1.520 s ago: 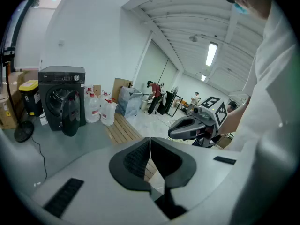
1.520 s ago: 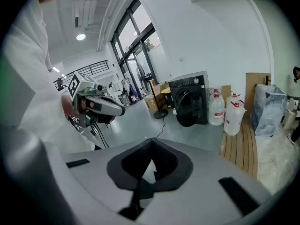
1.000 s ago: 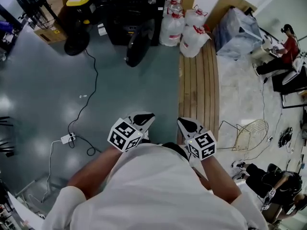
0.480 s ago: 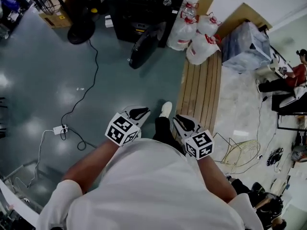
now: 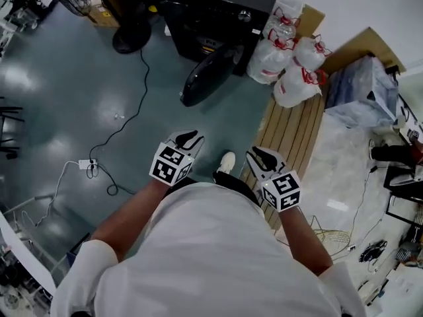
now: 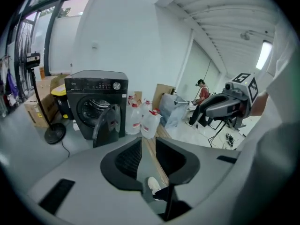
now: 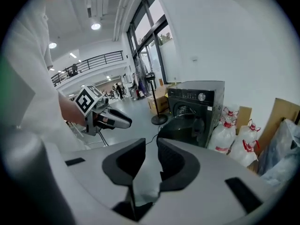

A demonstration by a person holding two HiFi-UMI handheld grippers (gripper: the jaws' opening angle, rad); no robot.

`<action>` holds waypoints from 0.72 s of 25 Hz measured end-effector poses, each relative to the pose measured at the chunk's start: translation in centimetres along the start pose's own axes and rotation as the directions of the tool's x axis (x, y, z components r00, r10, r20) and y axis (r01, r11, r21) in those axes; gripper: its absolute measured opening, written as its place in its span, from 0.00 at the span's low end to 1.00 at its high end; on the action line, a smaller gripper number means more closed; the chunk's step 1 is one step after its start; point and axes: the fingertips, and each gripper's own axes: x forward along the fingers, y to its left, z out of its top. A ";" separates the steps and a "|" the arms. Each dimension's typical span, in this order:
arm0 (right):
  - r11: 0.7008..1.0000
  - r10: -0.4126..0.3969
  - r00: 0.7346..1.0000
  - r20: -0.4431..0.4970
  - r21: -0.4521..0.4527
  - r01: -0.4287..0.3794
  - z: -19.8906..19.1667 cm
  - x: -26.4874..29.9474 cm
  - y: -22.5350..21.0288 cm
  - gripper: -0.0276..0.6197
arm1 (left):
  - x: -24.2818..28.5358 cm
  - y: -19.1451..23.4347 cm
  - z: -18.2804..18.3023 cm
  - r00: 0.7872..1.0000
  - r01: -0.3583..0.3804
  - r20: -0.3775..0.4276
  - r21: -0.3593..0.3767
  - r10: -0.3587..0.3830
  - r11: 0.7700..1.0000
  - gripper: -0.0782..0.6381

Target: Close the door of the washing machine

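Door [image 5: 206, 76] of the washing machine [image 5: 213, 13]: wide open, not shut yet.

Starting close in, at the hands. Left gripper [image 5: 187, 138], held low in front of the body, jaws a little apart, nothing between them, only floor and a white shoe [image 5: 227, 162] seen far below. Right gripper [image 5: 264, 157], held the same way on the other side, jaws just been opening, now apart, nothing held there either. Both pointing forward and a bit down, side by side, with a gap between.

Going outward now. Bare grey floor first, then the door, well apart from both grippers, no touching. Straight ahead of the left gripper, ahead and off to the left of the right one. Sticks out from the front of the black machine toward the person. Long side slanting from the machine down to the left in the head view, loose end nearest.

Probably closer to the left gripper, so likely the easier one to push with. Some walking to do first, by the look of it.

Off to the right of the machine, big water bottles [image 5: 285, 63], out of the way.
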 end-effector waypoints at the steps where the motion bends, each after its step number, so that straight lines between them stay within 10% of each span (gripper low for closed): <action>1: 1.000 0.011 1.000 -0.004 -0.003 -0.011 0.0 0.2 -1.1 0.18 | 0.8 0.5 0.4 1.000 -0.023 -0.004 -0.006 0.023 1.000 0.23; 18: 0.999 0.010 0.999 -0.052 0.049 -0.008 3.5 5.4 -10.5 0.23 | 11.9 14.4 2.5 0.964 -0.214 -0.163 0.004 0.212 0.977 0.25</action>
